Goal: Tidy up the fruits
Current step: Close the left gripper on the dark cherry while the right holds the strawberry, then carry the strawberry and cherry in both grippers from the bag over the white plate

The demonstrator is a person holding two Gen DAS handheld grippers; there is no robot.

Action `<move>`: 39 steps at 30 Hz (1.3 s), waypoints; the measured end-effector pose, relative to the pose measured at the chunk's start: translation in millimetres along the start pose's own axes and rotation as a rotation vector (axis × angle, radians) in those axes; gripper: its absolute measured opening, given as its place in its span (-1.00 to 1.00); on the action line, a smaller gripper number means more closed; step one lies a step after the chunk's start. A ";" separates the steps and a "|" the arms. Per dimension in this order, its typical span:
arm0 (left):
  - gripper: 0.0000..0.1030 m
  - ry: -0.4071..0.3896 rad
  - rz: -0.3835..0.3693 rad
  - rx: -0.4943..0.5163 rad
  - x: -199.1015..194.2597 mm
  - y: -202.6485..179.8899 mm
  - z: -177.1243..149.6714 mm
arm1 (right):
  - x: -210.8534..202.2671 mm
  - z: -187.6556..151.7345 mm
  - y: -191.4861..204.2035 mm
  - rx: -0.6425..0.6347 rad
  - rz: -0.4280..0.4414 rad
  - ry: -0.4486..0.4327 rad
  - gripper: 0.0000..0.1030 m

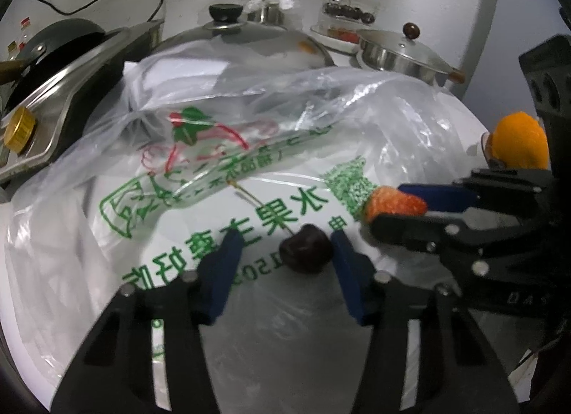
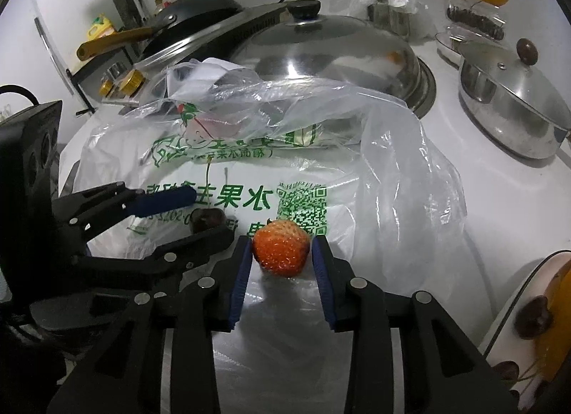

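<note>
Strawberry (image 2: 281,248): lies on the printed plastic bag (image 2: 249,178), near its front edge, between the right gripper's (image 2: 280,253) blue pads (image 2: 242,271); both pads meet its sides, so that claw is grasping it.
Cherry (image 1: 306,249): dark, stem attached, on the same bag just beside the strawberry.
Left gripper (image 1: 285,253): its pads (image 1: 220,271) flank the cherry; one touches it, a gap shows at the other, so released.
Plate (image 2: 514,307): at the counter's right edge, holding an orange and dark cherries.
Domed steel lid (image 2: 335,50): behind the bag.
Small lidded pot (image 2: 514,107): toward the far right corner.
</note>
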State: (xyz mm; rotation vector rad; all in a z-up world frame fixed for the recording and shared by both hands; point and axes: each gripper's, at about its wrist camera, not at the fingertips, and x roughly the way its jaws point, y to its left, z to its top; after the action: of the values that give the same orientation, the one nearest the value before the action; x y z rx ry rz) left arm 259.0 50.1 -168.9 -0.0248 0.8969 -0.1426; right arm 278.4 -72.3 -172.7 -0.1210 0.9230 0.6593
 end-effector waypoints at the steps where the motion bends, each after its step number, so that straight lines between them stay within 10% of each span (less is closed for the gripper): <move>1: -0.07 0.000 -0.004 0.003 -0.1 -0.3 -0.4 | 0.7 -0.2 -0.5 0.007 0.004 0.000 -0.30; 39: -0.41 -0.003 -0.056 0.025 -8.4 -6.4 -3.1 | -33.2 -7.5 6.8 -0.013 -0.025 -0.051 -0.31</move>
State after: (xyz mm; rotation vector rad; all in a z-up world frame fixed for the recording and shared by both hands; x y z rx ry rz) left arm 250.6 45.1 -163.8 -0.0269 0.8914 -0.2059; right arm 255.2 -85.3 -150.5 -0.1266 0.8666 0.6429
